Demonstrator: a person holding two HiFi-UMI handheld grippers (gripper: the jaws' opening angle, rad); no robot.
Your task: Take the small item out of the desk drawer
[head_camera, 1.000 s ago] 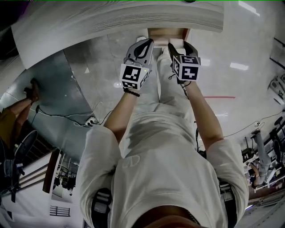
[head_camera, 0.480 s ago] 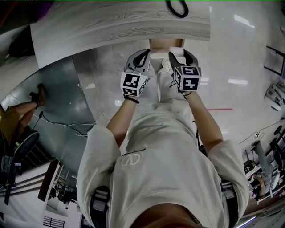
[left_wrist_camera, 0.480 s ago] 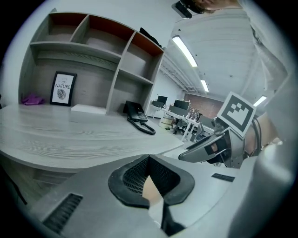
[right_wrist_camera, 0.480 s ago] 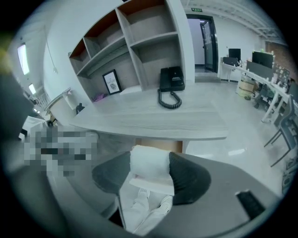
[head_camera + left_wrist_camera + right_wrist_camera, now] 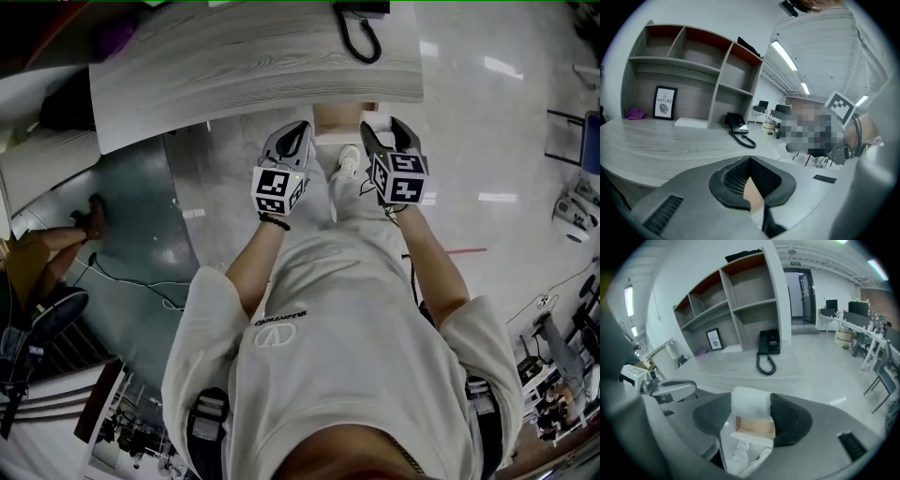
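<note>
My right gripper (image 5: 382,128) (image 5: 751,397) is shut on a small white item (image 5: 750,406) that fills the gap between its dark pads. Right below it in the right gripper view is the open desk drawer (image 5: 753,426) with its pale wooden inside. In the head view that drawer (image 5: 342,117) sticks out from under the grey wooden desk (image 5: 253,56), just past both grippers. The left gripper (image 5: 298,127) (image 5: 750,161) is level with the right one, its pads meeting at the tips with nothing between them.
A black corded phone (image 5: 361,23) (image 5: 768,343) lies on the desk. Behind the desk stands an open shelf unit (image 5: 693,61) with a framed picture (image 5: 664,101). The person's legs and a white shoe (image 5: 345,161) are under the grippers, with glossy floor (image 5: 487,141) around them.
Both grippers have drawn back from the desk edge and the drawer, toward the person's body. The head view has tilted up, so the phone now shows on the desk.
</note>
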